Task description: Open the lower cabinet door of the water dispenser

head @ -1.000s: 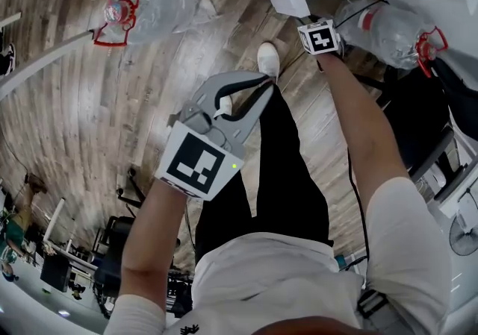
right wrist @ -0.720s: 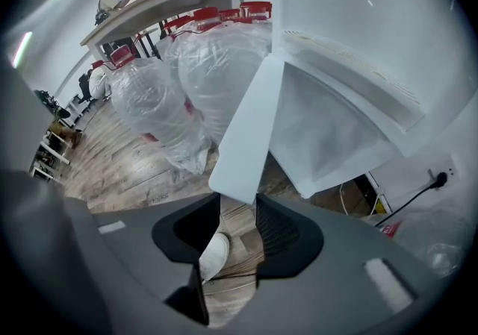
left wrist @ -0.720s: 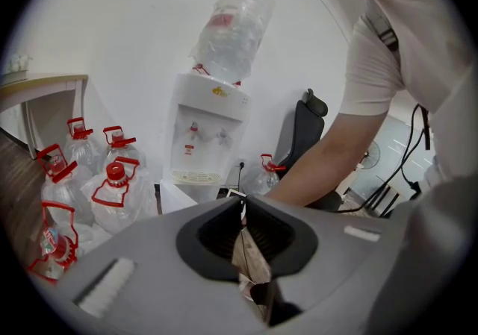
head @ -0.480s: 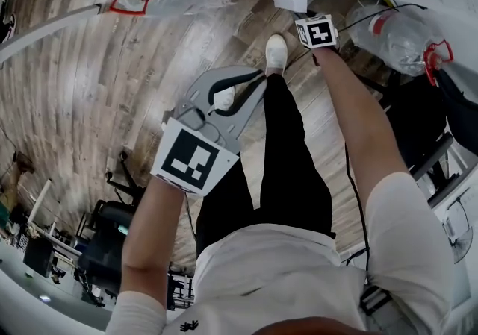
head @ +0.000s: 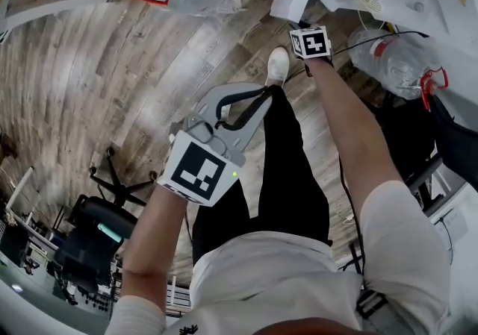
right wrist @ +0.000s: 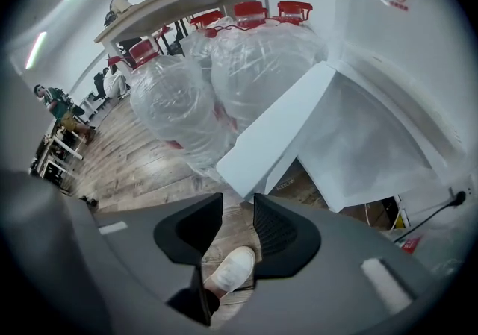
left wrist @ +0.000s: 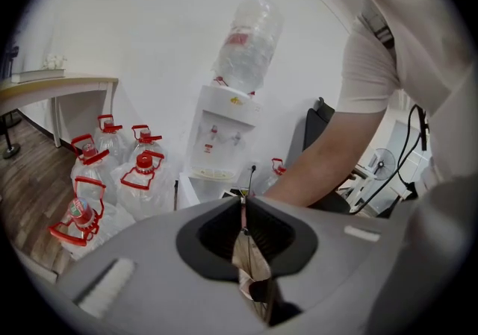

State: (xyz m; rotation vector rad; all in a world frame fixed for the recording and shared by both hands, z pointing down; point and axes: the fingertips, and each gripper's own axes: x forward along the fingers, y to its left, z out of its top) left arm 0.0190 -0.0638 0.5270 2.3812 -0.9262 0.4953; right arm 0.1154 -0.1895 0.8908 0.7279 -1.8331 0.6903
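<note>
Lower cabinet door (right wrist: 276,128) of water dispenser (left wrist: 222,136) stands swung out, mid-frame. Right gripper (right wrist: 237,210) sits just below its edge, jaws partly apart and just been closing, nothing between them. Left gripper (left wrist: 244,203) pinched together, empty. Opening looks nearly done; next, push the door wider if needed.

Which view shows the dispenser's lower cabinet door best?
The right gripper view: the lower cabinet door stands open, close and large. The head view shows it foreshortened from above; the left gripper view, only a small distant part.
</note>
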